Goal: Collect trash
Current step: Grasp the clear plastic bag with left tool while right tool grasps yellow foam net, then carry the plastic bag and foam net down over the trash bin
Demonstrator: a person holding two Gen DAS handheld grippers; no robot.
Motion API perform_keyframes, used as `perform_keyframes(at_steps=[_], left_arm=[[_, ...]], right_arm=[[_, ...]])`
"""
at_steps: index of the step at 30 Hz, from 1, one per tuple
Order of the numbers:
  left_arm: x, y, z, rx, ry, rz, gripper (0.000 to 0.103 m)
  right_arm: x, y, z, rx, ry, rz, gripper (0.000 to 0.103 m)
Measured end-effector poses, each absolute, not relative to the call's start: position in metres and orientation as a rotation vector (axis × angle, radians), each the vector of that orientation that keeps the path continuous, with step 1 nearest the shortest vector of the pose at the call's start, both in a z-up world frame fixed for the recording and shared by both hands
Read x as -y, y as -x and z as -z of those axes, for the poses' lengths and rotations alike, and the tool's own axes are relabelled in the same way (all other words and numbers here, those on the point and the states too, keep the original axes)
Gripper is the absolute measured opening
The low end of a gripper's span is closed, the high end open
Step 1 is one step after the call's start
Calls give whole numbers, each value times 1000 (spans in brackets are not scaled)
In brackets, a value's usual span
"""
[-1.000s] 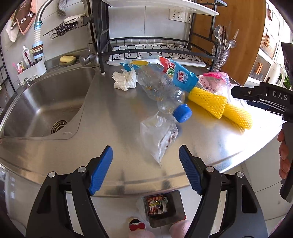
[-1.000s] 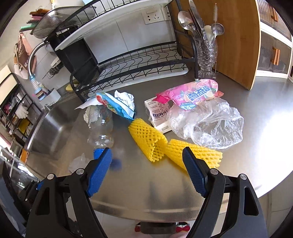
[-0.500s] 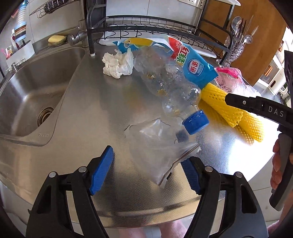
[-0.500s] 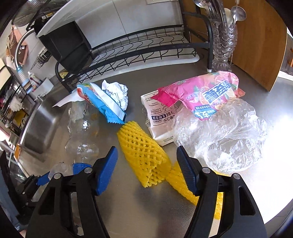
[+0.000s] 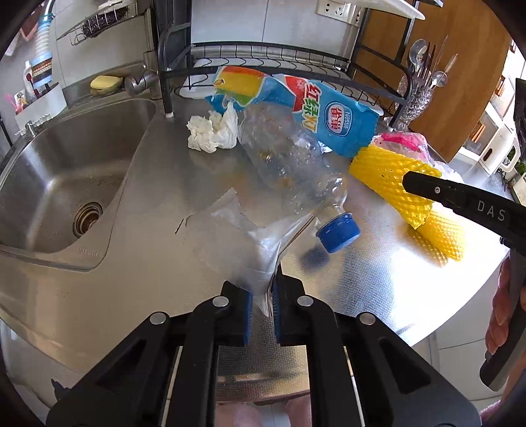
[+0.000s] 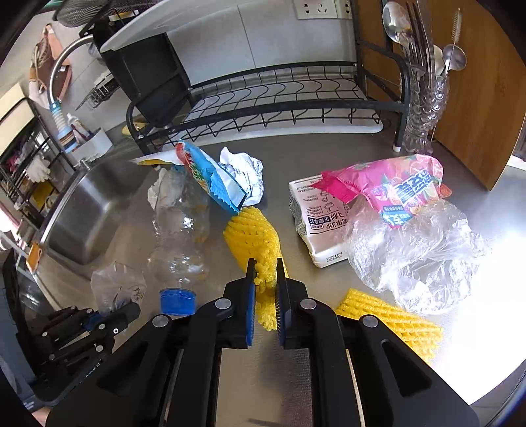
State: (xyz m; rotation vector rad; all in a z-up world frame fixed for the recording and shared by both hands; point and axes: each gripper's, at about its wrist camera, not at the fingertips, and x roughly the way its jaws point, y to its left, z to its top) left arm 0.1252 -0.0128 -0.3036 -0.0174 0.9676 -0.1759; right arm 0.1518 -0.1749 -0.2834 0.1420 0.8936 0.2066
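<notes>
Trash litters the steel counter (image 5: 157, 184): left gripper (image 5: 261, 303) is closing on the clear plastic bag (image 5: 243, 236), right gripper (image 6: 265, 292) closing on the yellow foam net (image 6: 254, 236); lift both slowly, keeping clear of the bottle (image 5: 289, 164)

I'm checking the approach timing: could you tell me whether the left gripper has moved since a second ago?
Yes. The left gripper has advanced from the counter's front edge toward the dish rack, and its jaws are closing on the clear plastic bag.

Faucet (image 5: 46, 13) cut off above.
</notes>
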Motion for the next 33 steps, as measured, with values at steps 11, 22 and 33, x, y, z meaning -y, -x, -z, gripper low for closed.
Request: perform_keyframes(at_steps=[11, 22, 33], left_arm=[[29, -51, 225, -844, -59, 179, 7], [40, 35, 226, -834, -55, 237, 7], [34, 53, 296, -945, -19, 263, 7]], right_arm=[[183, -83, 213, -802, -132, -181, 11], [192, -17, 266, -948, -177, -135, 11], [195, 6, 329, -1036, -215, -133, 11]])
